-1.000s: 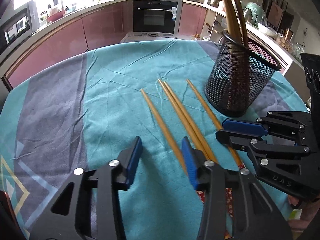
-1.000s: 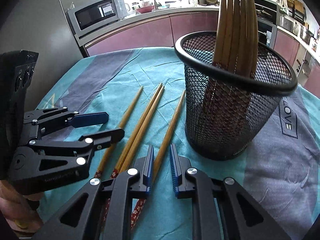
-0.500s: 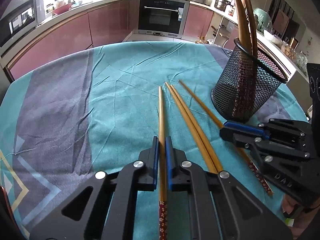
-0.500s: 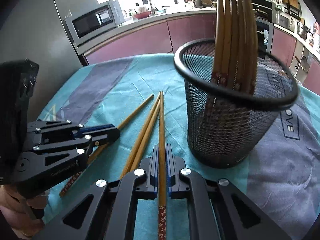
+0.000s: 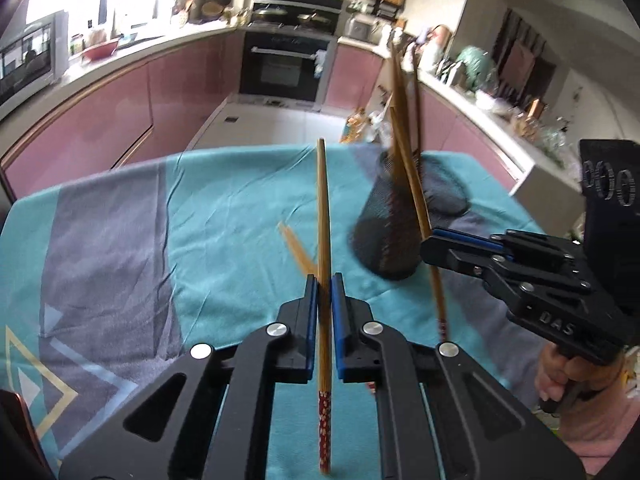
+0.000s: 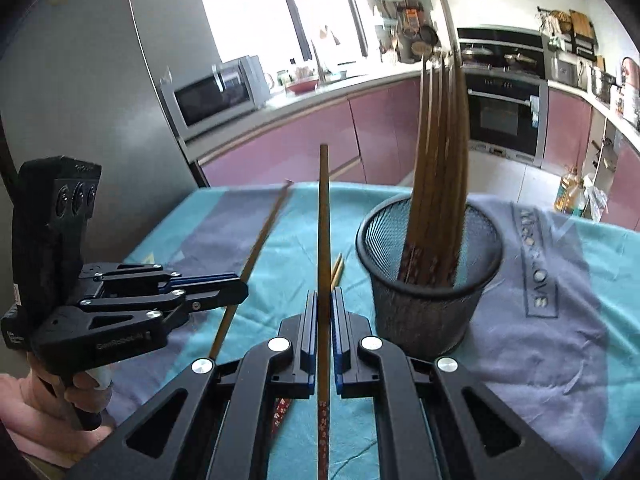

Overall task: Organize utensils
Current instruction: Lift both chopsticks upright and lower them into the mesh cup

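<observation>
Above the teal tablecloth: left gripper and right gripper, each clamped on one chopstick, now lifted clear; apparently two chopsticks remain lying left of the mesh holder, their likely destination.

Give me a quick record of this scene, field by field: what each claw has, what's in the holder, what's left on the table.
left claw: shut on one chopstick, lifted off the table
right claw: shut on another chopstick, also lifted
mesh holder: upright on the tablecloth, several chopsticks standing in it
loose chopsticks: a pair on the cloth, between the claws
holder position: to the right of both held chopsticks
</observation>
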Available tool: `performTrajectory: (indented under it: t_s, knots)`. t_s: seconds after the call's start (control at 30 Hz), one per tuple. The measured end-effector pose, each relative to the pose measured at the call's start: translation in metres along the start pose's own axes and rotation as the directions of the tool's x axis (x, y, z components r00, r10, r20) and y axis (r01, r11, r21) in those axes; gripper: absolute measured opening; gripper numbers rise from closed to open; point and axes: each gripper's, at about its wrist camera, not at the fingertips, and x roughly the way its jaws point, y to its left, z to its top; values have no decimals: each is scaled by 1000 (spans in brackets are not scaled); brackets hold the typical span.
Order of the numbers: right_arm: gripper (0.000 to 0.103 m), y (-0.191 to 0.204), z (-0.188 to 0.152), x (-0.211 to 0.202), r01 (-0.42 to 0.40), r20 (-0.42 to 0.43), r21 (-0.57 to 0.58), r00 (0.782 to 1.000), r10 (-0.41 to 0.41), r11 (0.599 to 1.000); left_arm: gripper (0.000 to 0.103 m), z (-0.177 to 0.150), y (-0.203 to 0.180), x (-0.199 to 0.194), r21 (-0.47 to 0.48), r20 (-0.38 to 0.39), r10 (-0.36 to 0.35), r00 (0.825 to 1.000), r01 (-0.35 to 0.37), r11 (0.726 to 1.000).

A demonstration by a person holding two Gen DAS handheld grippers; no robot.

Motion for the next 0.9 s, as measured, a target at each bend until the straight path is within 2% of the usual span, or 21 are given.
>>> performTrajectory:
  t_s: [0.2,0.43,0.73,0.9]
  knots:
    - [6,-6,17,-30,4,91,0,996,-4,1000,8,19,-13,-38,23,83,-77,994,76,997]
    - [6,-12,41,-59,28,190,-16,981,-25,999,8,47,-27,-65,46,169,-125,978,119,992]
    - [6,-22,76,-75,63,297,-16,953,-56,998,8,90,-52,-88,81,269,-150,951,133,988]
    - [6,-28,91,-72,83,325,-11,943,-75,996,8,107,-69,-93,99,297,-155,942,131,986]
